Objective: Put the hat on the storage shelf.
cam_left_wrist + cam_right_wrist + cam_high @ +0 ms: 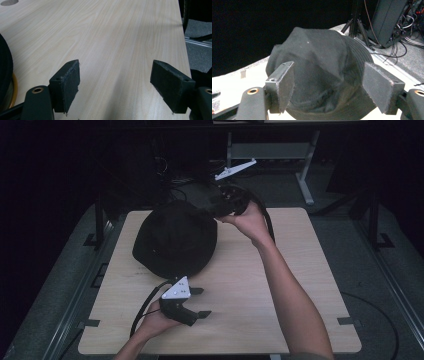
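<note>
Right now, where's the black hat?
In the high view the black bucket hat lies on the far-left part of the wooden table, between the right gripper behind it and the left gripper in front.

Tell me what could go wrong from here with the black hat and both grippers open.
1. The right gripper stands open at the black hat, pads apart from the cloth; closing here may pinch only a soft fold, which could slip free.
2. The hat's far edge lies near the table rim, so a push could slide it off.
3. The left gripper holds nothing, so the hat is unbraced.
</note>
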Available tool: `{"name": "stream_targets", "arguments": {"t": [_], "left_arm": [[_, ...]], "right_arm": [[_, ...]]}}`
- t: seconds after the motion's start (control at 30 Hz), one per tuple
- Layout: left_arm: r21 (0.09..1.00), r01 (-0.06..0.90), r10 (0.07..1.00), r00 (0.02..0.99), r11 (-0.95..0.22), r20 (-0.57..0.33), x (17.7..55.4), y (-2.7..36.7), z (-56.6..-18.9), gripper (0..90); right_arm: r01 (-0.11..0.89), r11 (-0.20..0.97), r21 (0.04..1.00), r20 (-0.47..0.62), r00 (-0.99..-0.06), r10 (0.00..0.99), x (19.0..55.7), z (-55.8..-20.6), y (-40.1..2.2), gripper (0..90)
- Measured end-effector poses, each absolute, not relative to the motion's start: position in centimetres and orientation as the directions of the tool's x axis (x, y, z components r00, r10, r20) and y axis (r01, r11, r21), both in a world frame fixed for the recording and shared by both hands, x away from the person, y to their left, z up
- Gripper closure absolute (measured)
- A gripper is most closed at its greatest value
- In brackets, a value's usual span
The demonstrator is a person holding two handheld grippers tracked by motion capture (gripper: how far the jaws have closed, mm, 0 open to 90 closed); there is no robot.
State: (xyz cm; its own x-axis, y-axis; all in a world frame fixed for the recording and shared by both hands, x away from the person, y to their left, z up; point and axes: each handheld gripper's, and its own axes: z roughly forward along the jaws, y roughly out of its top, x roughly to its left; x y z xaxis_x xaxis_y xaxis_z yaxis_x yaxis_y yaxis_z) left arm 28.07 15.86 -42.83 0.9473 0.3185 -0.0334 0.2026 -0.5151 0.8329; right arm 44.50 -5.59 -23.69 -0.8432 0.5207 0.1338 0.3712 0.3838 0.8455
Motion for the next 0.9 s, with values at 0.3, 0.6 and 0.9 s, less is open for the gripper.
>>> {"name": "stream_targets", "arguments": {"t": [0.3,0.6,0.9], "left_arm": [[0.829,0.209,0.328,0.944,-0.519,-0.033,28.2,16.0,-42.9,22.3],[0.832,0.213,0.34,0.94,-0.512,-0.032,28.3,16.2,-42.9,21.4],[0.834,0.208,0.339,0.94,-0.512,-0.027,28.3,16.2,-42.9,21.0]], "right_arm": [[0.393,0.369,0.843,0.139,-0.82,0.556,43.6,-24.5,-8.2,23.9],[0.416,0.353,0.838,0.144,-0.793,0.593,42.6,-25.3,-10.7,22.3],[0.436,0.356,0.826,0.147,-0.777,0.612,41.6,-26.3,-12.5,21.7]]}}
